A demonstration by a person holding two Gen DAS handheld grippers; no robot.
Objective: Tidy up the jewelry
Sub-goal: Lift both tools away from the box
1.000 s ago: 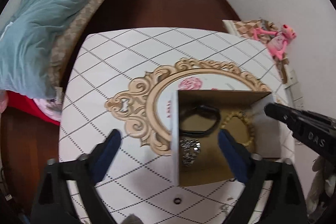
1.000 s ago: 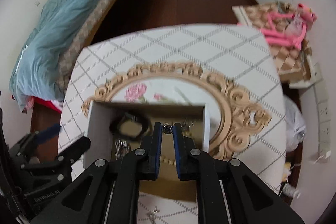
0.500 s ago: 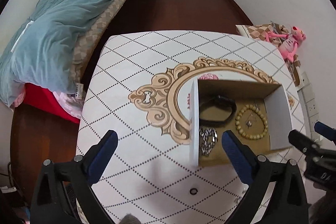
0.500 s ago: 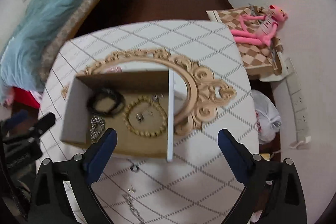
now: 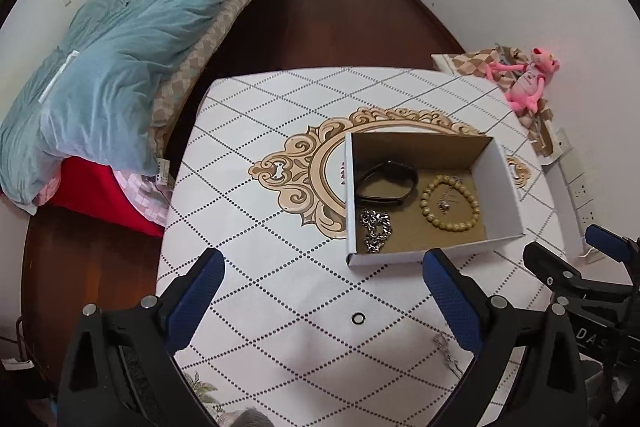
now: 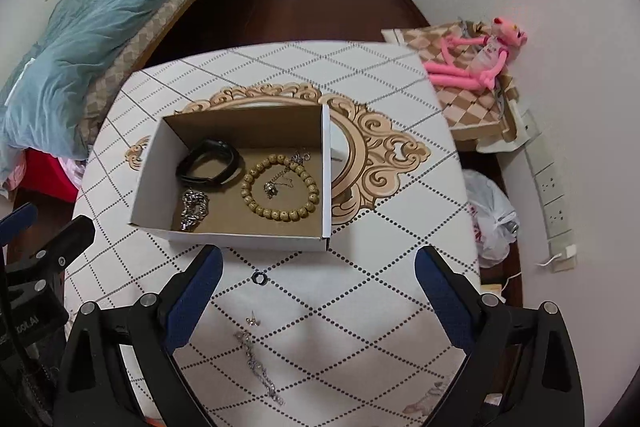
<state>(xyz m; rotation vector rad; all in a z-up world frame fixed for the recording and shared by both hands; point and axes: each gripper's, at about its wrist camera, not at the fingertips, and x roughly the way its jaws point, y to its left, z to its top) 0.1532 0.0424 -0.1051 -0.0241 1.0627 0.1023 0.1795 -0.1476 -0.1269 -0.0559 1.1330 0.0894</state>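
Both grippers, left (image 5: pixel 322 289) and right (image 6: pixel 318 285), gape empty near the box (image 6: pixel 248 237); that blurry bit (image 6: pixel 253 319) is maybe an earring.

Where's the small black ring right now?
In the right wrist view, the small black ring lies on the white diamond-pattern tablecloth, just outside the cardboard box's near wall, beyond the tiny earring.

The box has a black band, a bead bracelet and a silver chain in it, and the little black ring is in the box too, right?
Not quite. The little black ring is not in the box; it lies on the table just in front of it, as the right wrist view shows. The black band, bead bracelet and silver chain are inside.
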